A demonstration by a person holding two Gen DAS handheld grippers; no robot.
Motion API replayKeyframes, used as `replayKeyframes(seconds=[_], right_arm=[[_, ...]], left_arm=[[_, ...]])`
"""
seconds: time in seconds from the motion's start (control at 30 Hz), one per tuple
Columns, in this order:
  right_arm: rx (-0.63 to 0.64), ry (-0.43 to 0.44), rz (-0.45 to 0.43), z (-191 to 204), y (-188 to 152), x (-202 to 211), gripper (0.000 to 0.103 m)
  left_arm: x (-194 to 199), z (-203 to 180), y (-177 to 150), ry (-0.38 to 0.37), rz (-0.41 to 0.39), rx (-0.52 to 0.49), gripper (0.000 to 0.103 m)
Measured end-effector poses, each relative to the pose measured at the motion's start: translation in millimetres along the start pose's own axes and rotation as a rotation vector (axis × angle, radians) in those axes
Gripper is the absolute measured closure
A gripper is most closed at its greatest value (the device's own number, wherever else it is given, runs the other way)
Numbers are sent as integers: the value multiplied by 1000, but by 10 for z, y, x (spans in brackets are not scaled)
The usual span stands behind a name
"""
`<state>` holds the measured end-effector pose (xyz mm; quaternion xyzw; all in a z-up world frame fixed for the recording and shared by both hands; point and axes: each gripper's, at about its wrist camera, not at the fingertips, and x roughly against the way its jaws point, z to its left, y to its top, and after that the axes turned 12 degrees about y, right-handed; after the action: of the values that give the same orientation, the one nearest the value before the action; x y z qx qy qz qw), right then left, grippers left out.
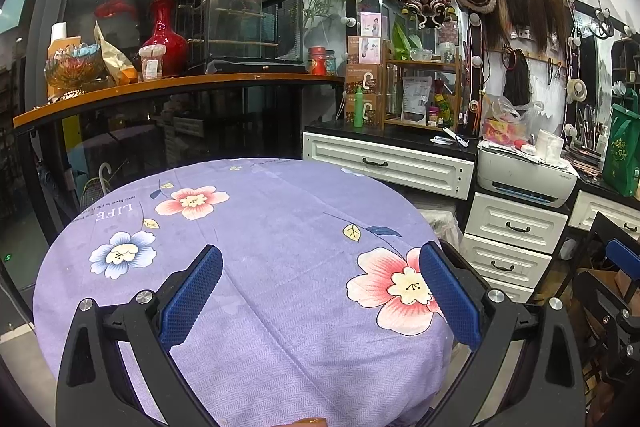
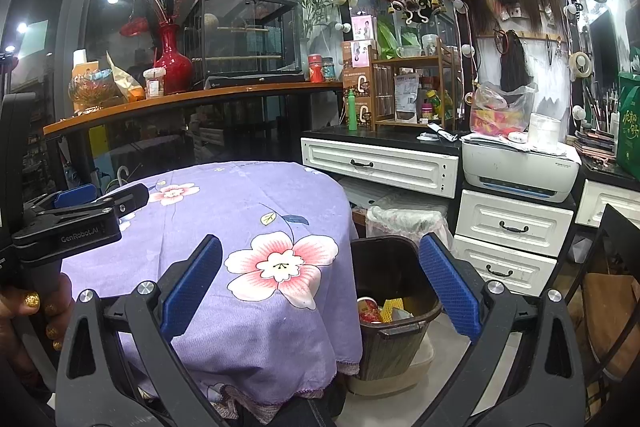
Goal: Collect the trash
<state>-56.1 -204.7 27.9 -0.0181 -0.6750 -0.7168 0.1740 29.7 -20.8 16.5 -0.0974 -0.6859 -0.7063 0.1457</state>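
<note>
Left wrist view: left gripper wide open over the round table, nothing between the blue pads.

Purple floral cloth fills lower and centre frame. Upper left: wooden shelf with red vase and glass case. Right: white drawers and a printer. Far right edge: part of the right gripper, state unclear.

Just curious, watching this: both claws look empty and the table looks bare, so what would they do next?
Probably pull back and stop. Both the left claw and the right claw are open and empty, the purple tablecloth shows no litter, and the bin beside the table already holds wrappers.
</note>
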Motion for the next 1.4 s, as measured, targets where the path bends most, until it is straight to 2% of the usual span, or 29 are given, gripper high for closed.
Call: replayKeyframes(seconds=[1.4], right_arm=[[-5, -1, 3, 21, 7, -13, 6]], left_arm=[[-42, 48, -63, -5, 13, -2, 6]])
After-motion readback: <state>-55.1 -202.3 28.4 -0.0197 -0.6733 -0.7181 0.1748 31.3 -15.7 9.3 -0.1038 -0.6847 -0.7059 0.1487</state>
